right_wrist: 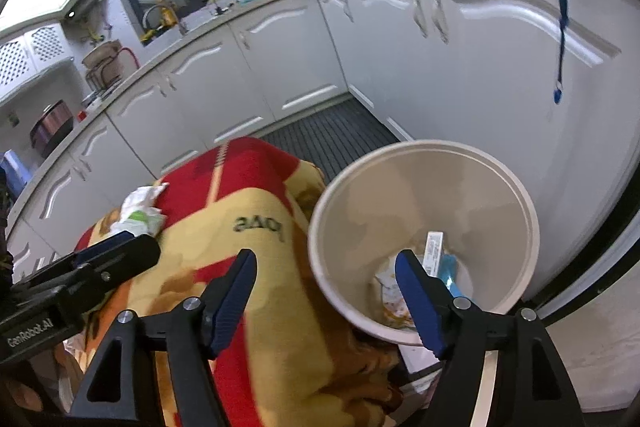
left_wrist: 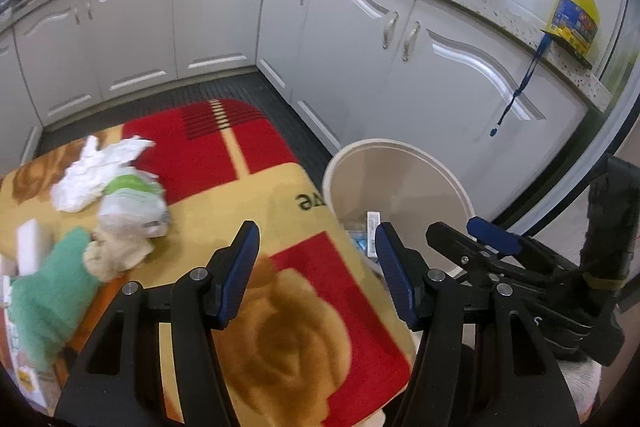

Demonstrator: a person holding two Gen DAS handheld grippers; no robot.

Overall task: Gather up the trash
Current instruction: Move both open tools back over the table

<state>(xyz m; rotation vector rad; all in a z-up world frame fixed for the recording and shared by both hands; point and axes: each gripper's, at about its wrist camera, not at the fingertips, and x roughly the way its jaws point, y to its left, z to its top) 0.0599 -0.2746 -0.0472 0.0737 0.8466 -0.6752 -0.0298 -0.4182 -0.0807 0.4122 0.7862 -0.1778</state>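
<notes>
Left wrist view first: the left gripper (left_wrist: 316, 267) hangs over the rose-patterned blanket (left_wrist: 280, 307), fingers spread wide apart and nothing between them. The trash still to collect is a loose pile at about ten o'clock from those fingertips: a crumpled white tissue (left_wrist: 96, 167), a green-and-white wrapper (left_wrist: 136, 203) just below it, a beige wad (left_wrist: 116, 255) touching the wrapper's lower edge, and a mint-green cloth (left_wrist: 48, 303) trailing off toward eight o'clock. The pile's long axis runs roughly from eleven down to seven. A white block (left_wrist: 30, 247) sits at the pile's left edge; what it is, I can't tell. At two o'clock stands the round beige trash bin (left_wrist: 400, 187), close beside the blanket's edge, and the right gripper (left_wrist: 484, 235) pokes in at three o'clock, by the bin's rim.

Right wrist view now: the right gripper (right_wrist: 326, 267) is also spread wide and carrying nothing, its right-hand finger overlapping the trash bin (right_wrist: 328, 227) opening. Down in the bin lie a white carton (right_wrist: 434, 251), a blue packet (right_wrist: 450, 273) and a pale wrapper (right_wrist: 390, 291). The tissue (right_wrist: 140, 199) and green-and-white wrapper (right_wrist: 140, 221) are well off at ten o'clock, and the left gripper (right_wrist: 116, 247) sits almost against them.

My read: the left gripper is plainly nearer the pile, so the pickup looks like its job, swinging toward ten o'clock, with the bin waiting on the opposite side.
</notes>
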